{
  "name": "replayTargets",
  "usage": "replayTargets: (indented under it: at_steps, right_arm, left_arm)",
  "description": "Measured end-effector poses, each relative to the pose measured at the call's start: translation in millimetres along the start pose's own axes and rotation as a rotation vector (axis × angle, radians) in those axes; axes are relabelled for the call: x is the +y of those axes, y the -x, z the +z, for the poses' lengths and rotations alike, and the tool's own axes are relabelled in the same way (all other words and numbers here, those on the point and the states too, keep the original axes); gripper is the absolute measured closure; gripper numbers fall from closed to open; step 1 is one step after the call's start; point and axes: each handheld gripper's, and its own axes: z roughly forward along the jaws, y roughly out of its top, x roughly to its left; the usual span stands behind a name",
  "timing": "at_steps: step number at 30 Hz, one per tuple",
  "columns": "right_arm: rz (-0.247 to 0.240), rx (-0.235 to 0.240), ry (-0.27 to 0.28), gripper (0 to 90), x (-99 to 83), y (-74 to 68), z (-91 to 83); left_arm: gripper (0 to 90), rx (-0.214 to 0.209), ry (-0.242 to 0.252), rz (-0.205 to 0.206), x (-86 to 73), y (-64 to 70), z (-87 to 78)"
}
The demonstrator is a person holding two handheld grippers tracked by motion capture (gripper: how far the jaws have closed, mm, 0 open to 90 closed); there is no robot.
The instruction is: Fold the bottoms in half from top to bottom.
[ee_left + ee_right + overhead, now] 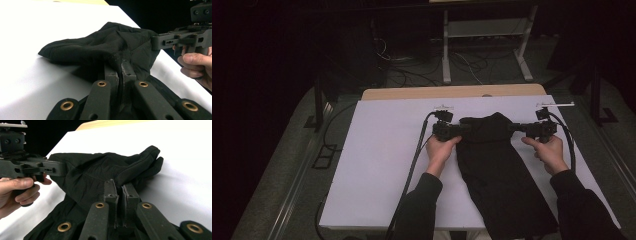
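Two grippers were closed on one black garment (499,165), which was spread lengthwise on the white worktop (382,165) from near the far edge down past the near edge. The left gripper (460,131) was clamped, with its jaws pressed together, on the cloth at the left side of the garment's far end; the right gripper (514,128) was clamped in the same way on the right side. In the left gripper view, cloth (105,47) was seen bunched and lifted ahead of the jaws, and the same was seen in the right gripper view (105,175). A fold of the far end was judged to be in hand. For the next move, both grips would need to be kept and carried evenly toward the near edge, so that the fold is laid straight.
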Motion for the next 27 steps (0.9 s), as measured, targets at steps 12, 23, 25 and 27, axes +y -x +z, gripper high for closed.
replayTargets:
  at_steps: [12,23,25,27]
  right_arm:
    - [-0.013,0.000,-0.013,83.3,-6.5,-7.3,-4.2]
    - [-0.017,-0.006,-0.016,83.3,-12.3,-11.1,-10.2]
    - [-0.015,-0.004,-0.016,83.3,-13.2,-11.5,-11.7]
    - [-0.018,-0.005,-0.018,83.3,-14.1,-12.2,-13.0]
  left_arm:
    - [86.2,0.001,-0.013,0.017,-8.6,9.0,-8.4]
    - [86.1,-0.021,-0.020,0.054,-9.0,24.9,-11.9]
    - [86.2,-0.023,-0.025,0.062,-9.3,27.5,-11.9]
    - [86.2,-0.026,-0.029,0.066,-9.5,29.6,-12.1]
